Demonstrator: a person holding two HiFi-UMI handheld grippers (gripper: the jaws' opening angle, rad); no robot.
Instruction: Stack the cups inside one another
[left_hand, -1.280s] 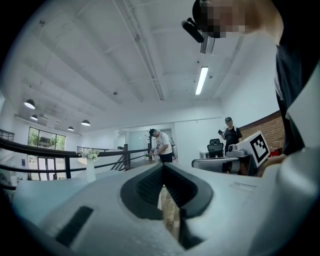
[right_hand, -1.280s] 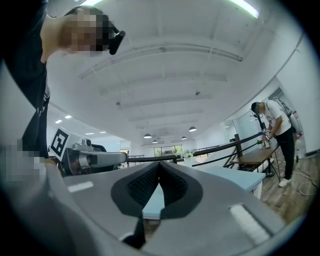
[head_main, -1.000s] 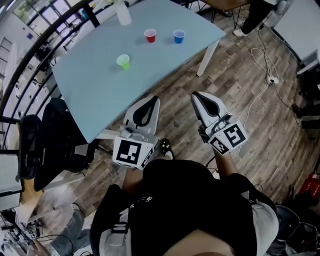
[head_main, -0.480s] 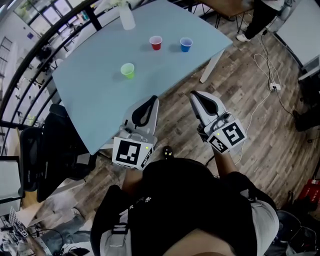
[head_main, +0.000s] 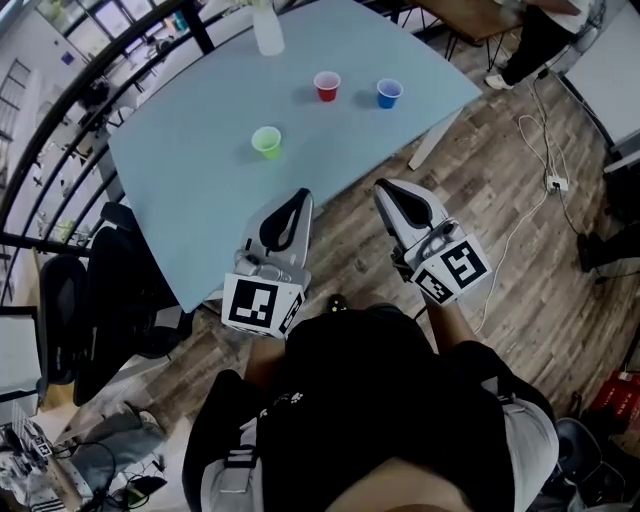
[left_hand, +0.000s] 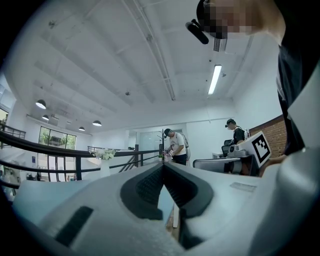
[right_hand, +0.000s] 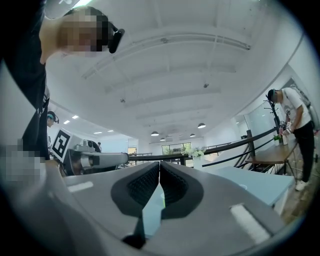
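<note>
Three small cups stand apart on the light blue table (head_main: 190, 190) in the head view: a green cup (head_main: 266, 141) nearest, a red cup (head_main: 327, 85) and a blue cup (head_main: 389, 93) farther back. My left gripper (head_main: 302, 194) hangs over the table's near edge, short of the green cup. My right gripper (head_main: 384, 187) is beside it, over the wooden floor. Both are shut and hold nothing. In the left gripper view the jaws (left_hand: 163, 165) meet at the tips; in the right gripper view the jaws (right_hand: 159, 163) also meet.
A white vase (head_main: 268, 35) stands at the table's far edge. A black chair (head_main: 105, 290) sits left of the table and a railing runs behind it. A white table leg (head_main: 432, 142), a floor cable (head_main: 525, 195) and a standing person (head_main: 540, 40) are at the right.
The table and cups have slid down and right in the head view, so they are nearer. Both grippers have come closer to the table's edge and stay shut.
</note>
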